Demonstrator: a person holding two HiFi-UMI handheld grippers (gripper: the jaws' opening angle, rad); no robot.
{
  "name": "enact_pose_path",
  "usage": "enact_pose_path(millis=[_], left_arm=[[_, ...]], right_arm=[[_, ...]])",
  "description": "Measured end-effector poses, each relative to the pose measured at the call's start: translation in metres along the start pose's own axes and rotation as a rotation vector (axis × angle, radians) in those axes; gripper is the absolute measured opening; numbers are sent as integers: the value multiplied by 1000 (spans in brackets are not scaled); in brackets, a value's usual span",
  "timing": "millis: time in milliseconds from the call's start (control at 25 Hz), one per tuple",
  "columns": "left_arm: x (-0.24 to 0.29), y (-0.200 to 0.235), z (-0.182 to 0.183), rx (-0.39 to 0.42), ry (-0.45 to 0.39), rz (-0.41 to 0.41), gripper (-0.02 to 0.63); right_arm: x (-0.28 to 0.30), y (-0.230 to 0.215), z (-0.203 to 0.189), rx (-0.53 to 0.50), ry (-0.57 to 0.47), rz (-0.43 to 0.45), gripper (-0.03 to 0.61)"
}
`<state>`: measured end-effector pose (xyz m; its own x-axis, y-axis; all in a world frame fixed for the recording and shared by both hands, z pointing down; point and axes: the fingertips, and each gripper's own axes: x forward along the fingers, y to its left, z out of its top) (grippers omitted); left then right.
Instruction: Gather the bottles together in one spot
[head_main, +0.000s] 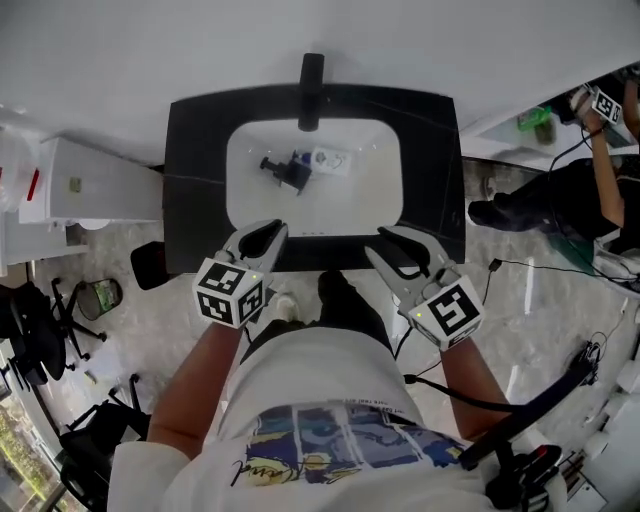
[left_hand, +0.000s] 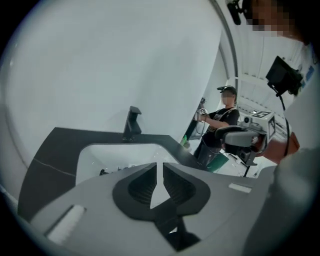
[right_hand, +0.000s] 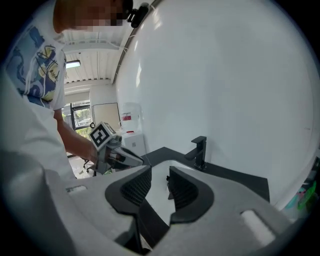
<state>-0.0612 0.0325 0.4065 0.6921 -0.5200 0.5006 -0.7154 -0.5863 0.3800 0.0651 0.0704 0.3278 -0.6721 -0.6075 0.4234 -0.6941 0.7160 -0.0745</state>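
Observation:
Two bottles lie close together in the white sink basin (head_main: 375, 195): a dark-capped one (head_main: 283, 171) and a white one (head_main: 331, 158) beside it. My left gripper (head_main: 262, 236) hovers over the counter's front edge on the left; its jaws stand almost together with nothing between them (left_hand: 159, 167). On the right of that same edge my right gripper (head_main: 396, 240) has its jaws apart and empty (right_hand: 160, 172). Neither gripper touches a bottle. The right gripper view also shows the left gripper (right_hand: 108, 145) over the counter.
A black faucet (head_main: 311, 90) stands at the back of the black counter (head_main: 195, 190). To the left are a white cabinet (head_main: 95, 180) and a green bottle (head_main: 101, 295) on the floor. Another person (head_main: 590, 190) stands at the right.

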Motion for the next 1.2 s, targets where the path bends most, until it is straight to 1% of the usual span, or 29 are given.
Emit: enact_pose_path(millis=[160, 320, 520, 600, 680, 800, 880, 1000, 1120, 1200], left_arm=[[38, 37, -8, -81, 37, 98, 61], [67, 71, -24, -149, 76, 189, 87], [99, 119, -40, -288, 115, 284, 121], [110, 137, -44, -345, 116, 316, 113], [123, 152, -49, -405, 109, 342, 107], [140, 168, -62, -481, 115, 368, 128], [148, 180, -70, -526, 120, 397, 160], [160, 196, -77, -609, 115, 427, 176], [171, 209, -82, -677, 107, 446, 199], [177, 215, -85, -714, 108, 458, 201]], right_arm=[[9, -25, -8, 20, 11, 28, 110], [20, -43, -13, 28, 31, 65, 112], [25, -68, -24, 51, 64, 73, 111], [27, -76, -33, 57, 78, 79, 110], [26, -84, -42, 55, 91, 80, 110], [26, -90, -50, 68, 103, 87, 110], [25, -94, -54, 95, 109, 94, 110], [25, -101, -60, 141, 115, 104, 110], [26, -105, -65, 150, 124, 111, 110], [26, -107, -67, 145, 131, 118, 110]])
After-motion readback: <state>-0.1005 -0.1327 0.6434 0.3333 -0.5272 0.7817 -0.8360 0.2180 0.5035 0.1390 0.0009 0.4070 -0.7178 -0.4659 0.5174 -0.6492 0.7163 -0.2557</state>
